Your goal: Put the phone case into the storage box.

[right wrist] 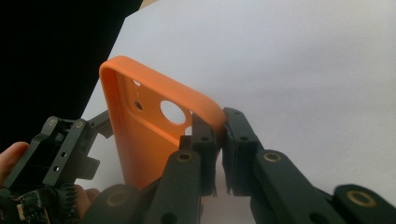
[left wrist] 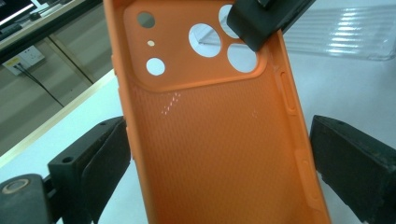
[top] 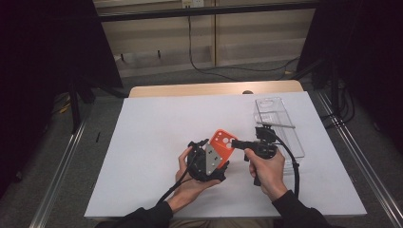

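Both tools flank orange phone case point(top: 221, 142); right tool point(right wrist: 219, 135) pinches it.

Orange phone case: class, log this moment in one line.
right gripper: shut on orange phone case corner | left gripper: open around it | clear tray: behind

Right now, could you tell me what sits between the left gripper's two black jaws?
The orange silicone phone case stands between them in the left gripper view; the right gripper pinches its top corner.
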Demonstrator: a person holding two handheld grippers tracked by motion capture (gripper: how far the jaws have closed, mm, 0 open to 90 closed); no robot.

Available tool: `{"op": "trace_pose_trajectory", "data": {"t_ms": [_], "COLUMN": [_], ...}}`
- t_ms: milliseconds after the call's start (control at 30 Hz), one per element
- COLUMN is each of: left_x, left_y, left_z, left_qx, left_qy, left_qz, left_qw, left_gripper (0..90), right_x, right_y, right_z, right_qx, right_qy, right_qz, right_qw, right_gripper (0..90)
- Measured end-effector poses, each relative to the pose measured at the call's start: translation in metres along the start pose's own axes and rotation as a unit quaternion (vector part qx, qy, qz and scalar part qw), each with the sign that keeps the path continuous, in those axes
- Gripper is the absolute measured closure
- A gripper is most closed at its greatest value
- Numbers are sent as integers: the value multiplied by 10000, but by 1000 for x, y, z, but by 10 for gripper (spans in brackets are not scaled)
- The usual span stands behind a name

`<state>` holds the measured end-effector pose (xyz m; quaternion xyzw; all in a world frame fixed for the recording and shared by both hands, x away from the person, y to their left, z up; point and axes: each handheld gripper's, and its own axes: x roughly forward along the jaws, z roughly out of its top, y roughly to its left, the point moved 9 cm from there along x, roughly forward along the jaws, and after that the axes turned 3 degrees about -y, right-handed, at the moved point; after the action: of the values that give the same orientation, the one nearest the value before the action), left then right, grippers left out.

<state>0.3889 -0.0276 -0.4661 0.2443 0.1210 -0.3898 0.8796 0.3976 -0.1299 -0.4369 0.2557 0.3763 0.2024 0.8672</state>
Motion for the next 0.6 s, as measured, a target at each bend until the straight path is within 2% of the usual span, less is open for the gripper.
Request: {"op": "trace_pose_trajectory", "data": {"t_ms": [133, 233, 400, 500, 567, 600], "left_x": [-1, -5, -11, -15, -17, -18], "left_y": [3, 8, 18, 22, 27, 29], "left_z": [2, 3, 3, 3, 2, 2], "left_qx": [-224, -334, -617, -829, -823, -888], "left_qy": [-84, -119, -212, -272, -263, -301], "left_qz": [-119, -85, -187, -309, -252, -228], "left_qw": [9996, 9993, 9977, 9957, 9959, 9953], "left_gripper": [32, 28, 27, 25, 24, 24], "right_x": [-2, -3, -6, -7, -8, -8], "right_y": [-3, -4, -5, -5, -5, -6], "right_z": [3, 5, 7, 9, 10, 10], "right_qx": [8, -31, -76, -162, -229, -243], "right_qy": [-44, -80, -144, -193, -230, -242], "right_qz": [-14, -39, -13, -6, -11, -11], "right_qw": [10000, 10000, 9999, 9997, 9995, 9994], "right_gripper": [839, 839, 839, 839, 839, 839]}}
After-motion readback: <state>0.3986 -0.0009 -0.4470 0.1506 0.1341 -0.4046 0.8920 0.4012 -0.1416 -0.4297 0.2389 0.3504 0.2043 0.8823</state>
